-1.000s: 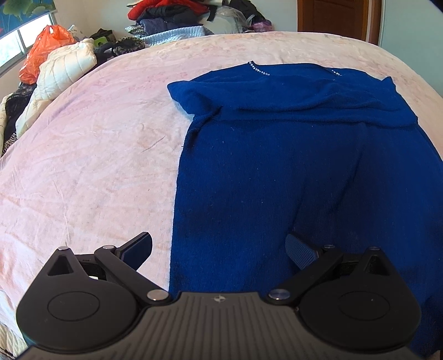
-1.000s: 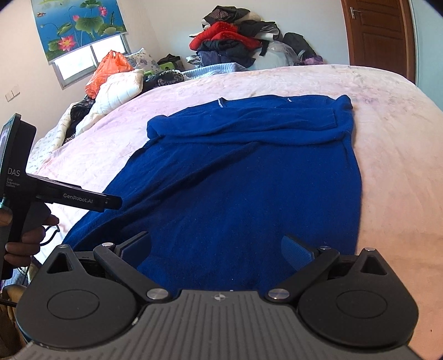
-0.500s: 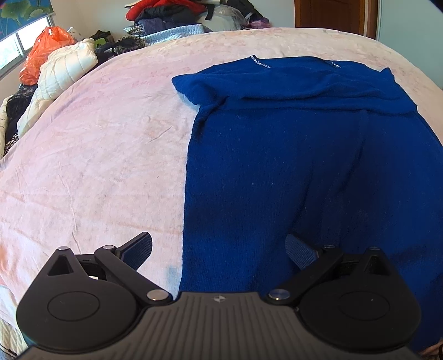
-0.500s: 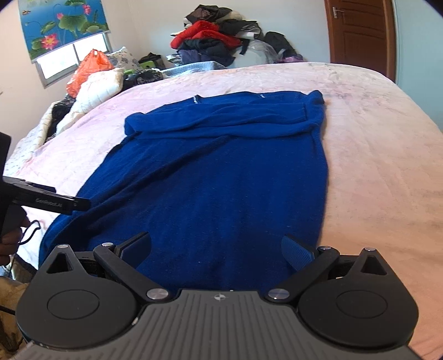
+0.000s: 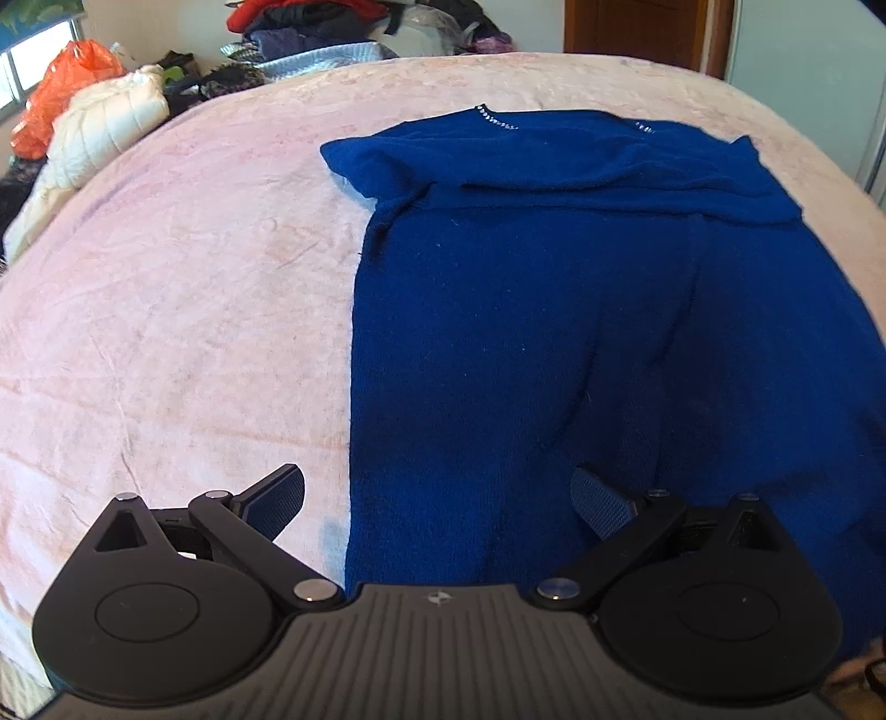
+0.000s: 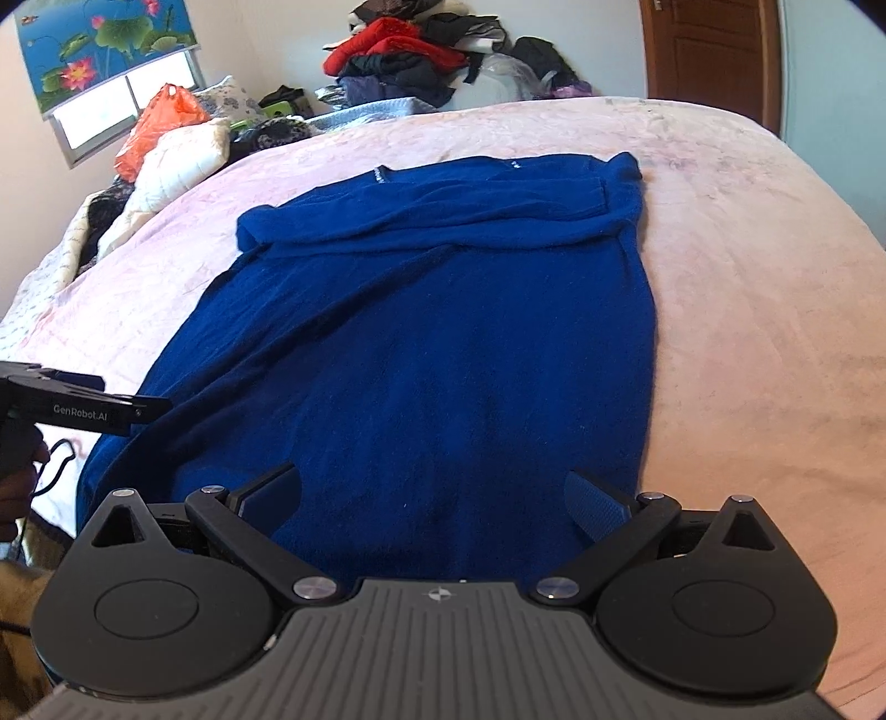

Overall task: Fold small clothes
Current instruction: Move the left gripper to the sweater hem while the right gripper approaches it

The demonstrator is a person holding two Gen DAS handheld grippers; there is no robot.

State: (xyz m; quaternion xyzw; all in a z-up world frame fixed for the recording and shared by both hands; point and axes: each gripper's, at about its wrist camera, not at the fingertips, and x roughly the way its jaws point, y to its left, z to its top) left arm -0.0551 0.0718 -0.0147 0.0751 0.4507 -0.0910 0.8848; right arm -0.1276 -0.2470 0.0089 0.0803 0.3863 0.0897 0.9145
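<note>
Blue sweater (image 5: 581, 332) flat on pink bed (image 5: 166, 310), sleeves folded across chest. Left tongs (image 5: 437, 498), right tongs (image 6: 434, 495) wide open, empty. Clothes pile (image 6: 410, 61) behind bed.

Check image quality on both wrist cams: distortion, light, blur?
Left wrist: strong fisheye bows the bed; daylight even, blue sweater sharp; faint shadow beside the open tongs. Right wrist: dark vignette corners, window blown out, open tongs crisp.

1. A pink bedspread (image 6: 747, 288) covers the bed.
2. An orange plastic bag (image 6: 160, 119) sits beside a white quilted jacket (image 5: 105, 130).
3. Heaped clothes (image 6: 410, 55) line the wall near a wooden door (image 6: 711, 55).
4. A lotus poster (image 6: 105, 41) hangs above the window.
</note>
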